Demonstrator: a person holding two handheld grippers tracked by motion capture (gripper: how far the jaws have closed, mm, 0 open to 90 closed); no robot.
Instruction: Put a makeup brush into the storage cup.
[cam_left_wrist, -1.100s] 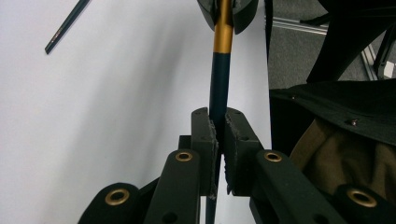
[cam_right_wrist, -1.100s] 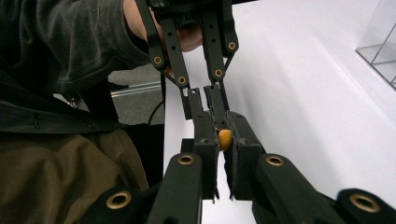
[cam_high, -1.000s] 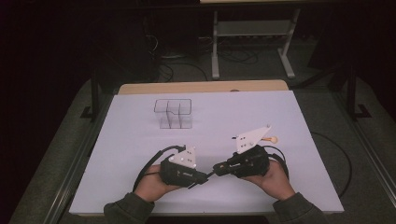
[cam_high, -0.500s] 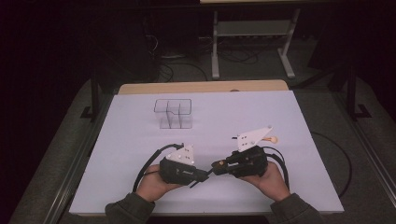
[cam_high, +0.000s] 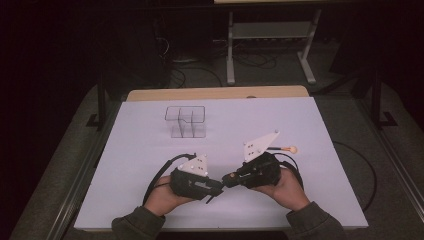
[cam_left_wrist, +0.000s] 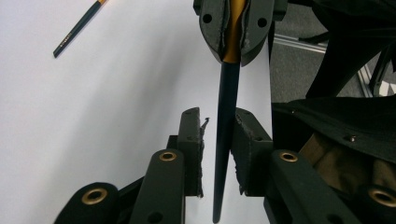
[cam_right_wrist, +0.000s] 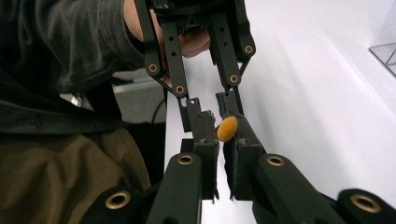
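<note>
In the left gripper view, the dark pencil (cam_left_wrist: 226, 121) runs off the bottom edge, and its upper part is hidden between the right hand-held gripper (cam_left_wrist: 232, 49)'s pads. A second pencil (cam_left_wrist: 77, 29) is cut by the top edge. In the high view, the clear divided box (cam_high: 186, 121) is too faint to tell its contents.

Pencil (cam_left_wrist: 227, 126) between parted jaws
</note>
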